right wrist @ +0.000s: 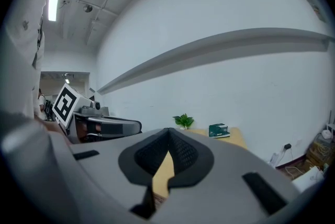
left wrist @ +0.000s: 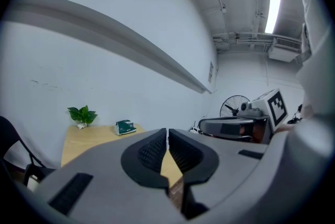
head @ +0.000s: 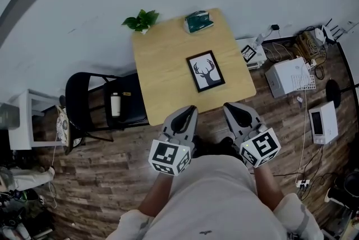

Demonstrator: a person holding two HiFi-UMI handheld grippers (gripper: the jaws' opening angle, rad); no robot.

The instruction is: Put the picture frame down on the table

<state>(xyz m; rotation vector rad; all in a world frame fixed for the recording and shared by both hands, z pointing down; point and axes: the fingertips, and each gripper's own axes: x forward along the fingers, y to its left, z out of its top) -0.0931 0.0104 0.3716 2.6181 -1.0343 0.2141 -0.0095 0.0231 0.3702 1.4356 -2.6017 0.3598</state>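
Chair on the far left of the head view, black, drawn up beside the tabletop, a white bottle on its seat; at the tabletop's far left corner, a small green plant; the wood in between is pale and bare.

Now the left hand-held gripper, held low in front of the person, tips just over the near edge of the tabletop; in the left gripper view the left hand-held gripper has its jaws drawn together with only a thin slit between the pads, and nothing in them; past them, the plant and a green box against the white wall.

On to the picture frame; it lies flat on the tabletop, right of centre and toward the near edge, black border, antlered deer print facing up; it sits apart from both tools, ahead of the gap between them; the green box is at the far edge, well apart from it.

Then the right hand-held gripper, tips at the near right edge of the tabletop; in the right gripper view the right hand-held gripper has its jaws pressed together at the tips, gripping nothing; the plant and the box show beyond.

Far right, a white crate on the wooden floor among cables.
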